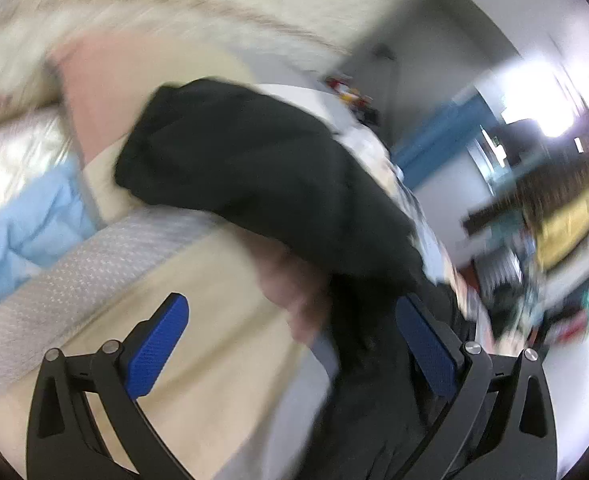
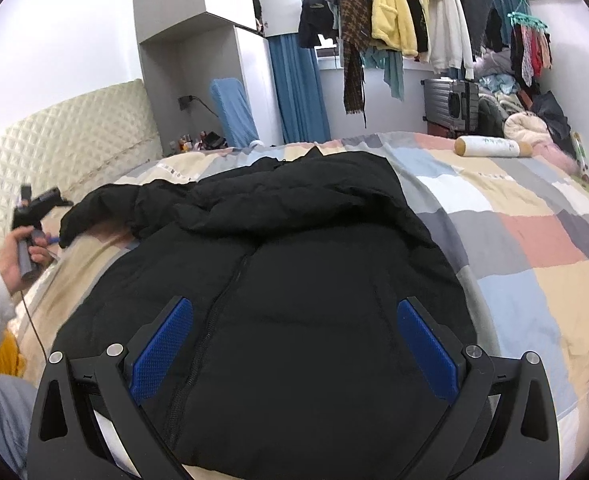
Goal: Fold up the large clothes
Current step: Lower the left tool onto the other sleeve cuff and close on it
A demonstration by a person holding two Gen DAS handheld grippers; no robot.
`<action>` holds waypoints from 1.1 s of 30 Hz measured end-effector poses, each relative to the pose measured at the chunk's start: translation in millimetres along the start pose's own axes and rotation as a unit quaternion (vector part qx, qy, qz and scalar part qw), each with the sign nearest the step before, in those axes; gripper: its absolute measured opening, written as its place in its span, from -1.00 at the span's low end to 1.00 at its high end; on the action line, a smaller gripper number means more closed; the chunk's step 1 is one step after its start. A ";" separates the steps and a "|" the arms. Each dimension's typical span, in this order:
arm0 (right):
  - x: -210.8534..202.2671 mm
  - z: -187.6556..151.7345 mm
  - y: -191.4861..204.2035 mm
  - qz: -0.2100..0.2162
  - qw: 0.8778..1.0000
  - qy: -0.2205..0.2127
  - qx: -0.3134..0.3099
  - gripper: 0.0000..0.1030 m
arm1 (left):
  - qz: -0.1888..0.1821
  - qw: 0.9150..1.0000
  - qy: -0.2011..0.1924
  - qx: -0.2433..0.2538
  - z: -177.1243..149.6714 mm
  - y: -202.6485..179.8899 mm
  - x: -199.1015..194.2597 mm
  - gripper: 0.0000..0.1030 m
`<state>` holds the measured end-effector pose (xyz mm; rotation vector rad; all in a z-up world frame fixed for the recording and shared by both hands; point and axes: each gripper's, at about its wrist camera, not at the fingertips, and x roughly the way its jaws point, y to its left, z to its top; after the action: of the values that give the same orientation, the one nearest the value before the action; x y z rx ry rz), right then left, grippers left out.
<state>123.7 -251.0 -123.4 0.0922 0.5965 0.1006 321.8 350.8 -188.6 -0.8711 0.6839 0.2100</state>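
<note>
**quiltfan:** Jacket [image 2: 278, 280] question. It's the one black puffer lying front-up on the bed [image 2: 534, 248], zipper running down the middle and hood at the far end toward the window. Why is it spread flat like that?

**foldnerd:** My guess is that's the starting layout for folding something big: body flat first, then the sleeves come in. The sleeve [image 1: 254, 160] on the left looks like the step in hand. It's lifted off the cover, and the left gripper [image 1: 294, 344] is right at it.

**quiltfan:** Is it actually clamped on?

**foldnerd:** No. The left wrist view is smeared with motion, but both blue pads sit far apart, so the jaws are wide with black fabric hanging between them, nearer the right pad. The right gripper [image 2: 294, 344] is also spread wide, hovering over the chest with nothing pinched.

**quiltfan:** Counts?

**foldnerd:** One jacket, two grippers, and one roll pillow [image 2: 492, 147] far right on the bed, well away from the jacket. Only one sleeve shows clearly; the other I can't pick out. Loads of clothes on the rail [image 2: 414, 12] behind, too bunched to count.
</note>
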 end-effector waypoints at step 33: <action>49.9 5.2 -1.5 -0.044 0.998 0.049 0.021 0.99 | 0.056 0.982 -0.175 -0.036 90.1 14.0 -9.2 -0.88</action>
<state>167.7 -246.7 -147.1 0.1011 0.7001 0.0073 350.6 429.4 -151.3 -0.8378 0.3970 0.4786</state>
